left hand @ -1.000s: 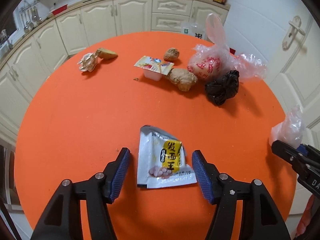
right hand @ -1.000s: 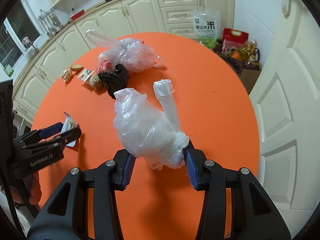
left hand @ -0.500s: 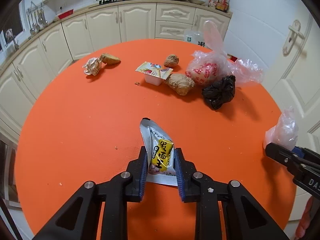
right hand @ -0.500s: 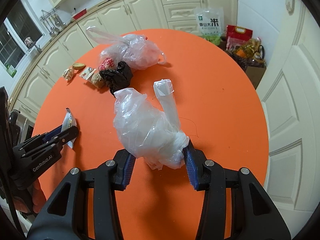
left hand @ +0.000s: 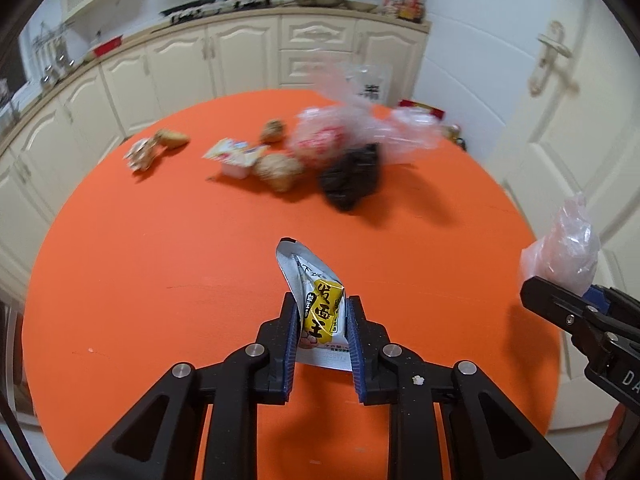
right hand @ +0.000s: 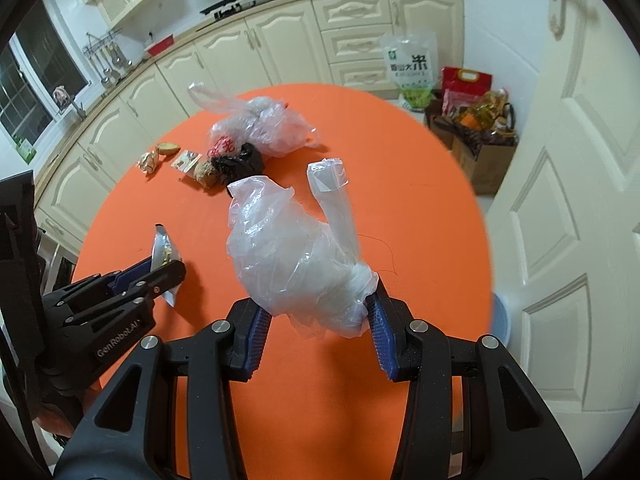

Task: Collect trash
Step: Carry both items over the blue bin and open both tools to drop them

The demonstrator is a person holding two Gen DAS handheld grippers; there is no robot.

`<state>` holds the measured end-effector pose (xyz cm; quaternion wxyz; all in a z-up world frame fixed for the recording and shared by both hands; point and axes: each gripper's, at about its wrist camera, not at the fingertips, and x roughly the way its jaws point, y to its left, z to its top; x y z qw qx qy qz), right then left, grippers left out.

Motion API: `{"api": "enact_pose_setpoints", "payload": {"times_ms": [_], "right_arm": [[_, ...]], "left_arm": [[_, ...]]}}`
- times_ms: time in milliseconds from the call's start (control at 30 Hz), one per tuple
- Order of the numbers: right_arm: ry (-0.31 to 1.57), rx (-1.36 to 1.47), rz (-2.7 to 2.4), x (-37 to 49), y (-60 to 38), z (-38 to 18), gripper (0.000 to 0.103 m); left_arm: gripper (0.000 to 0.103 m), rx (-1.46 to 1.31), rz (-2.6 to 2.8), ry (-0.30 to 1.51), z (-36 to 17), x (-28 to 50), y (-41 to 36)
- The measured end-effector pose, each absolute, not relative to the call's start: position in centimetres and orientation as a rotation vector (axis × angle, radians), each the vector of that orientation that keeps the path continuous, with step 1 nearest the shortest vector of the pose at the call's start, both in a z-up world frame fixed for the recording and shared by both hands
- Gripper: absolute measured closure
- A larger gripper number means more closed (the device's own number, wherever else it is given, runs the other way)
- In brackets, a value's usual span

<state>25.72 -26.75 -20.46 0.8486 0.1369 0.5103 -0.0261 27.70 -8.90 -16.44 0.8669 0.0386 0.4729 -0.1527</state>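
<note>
Now the left gripper pinches the silver packet, lifted off the table.

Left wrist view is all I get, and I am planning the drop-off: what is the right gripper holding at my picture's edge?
Observer: A crumpled clear plastic bag, clamped between both pads of the right gripper.
Operator: Is the bag's mouth open?
Observer: I cannot tell; one handle sticks out away from the gripper.
Operator: Any bin nearby?
Observer: Perhaps. The edge of a pale blue round container shows on the floor by the door.
</note>
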Motion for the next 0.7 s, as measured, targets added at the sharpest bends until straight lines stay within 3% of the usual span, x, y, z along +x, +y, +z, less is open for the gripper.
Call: {"api": "enact_pose_setpoints", "payload": {"times_ms": [333, 700], "right_arm": [[1.018, 0.364, -0.192, 18.4, -33.7, -19.5, 0.06], [1.054, 0.462, -0.447, 9.5, -44.2, -21.8, 0.06]], "left_arm": [[0.084, 0.212, -0.479, 0.95, -15.5, 22.4, -18.6], [0.084, 0.353, -0.705, 1.009, -18.9, 17.6, -32.4]]}}
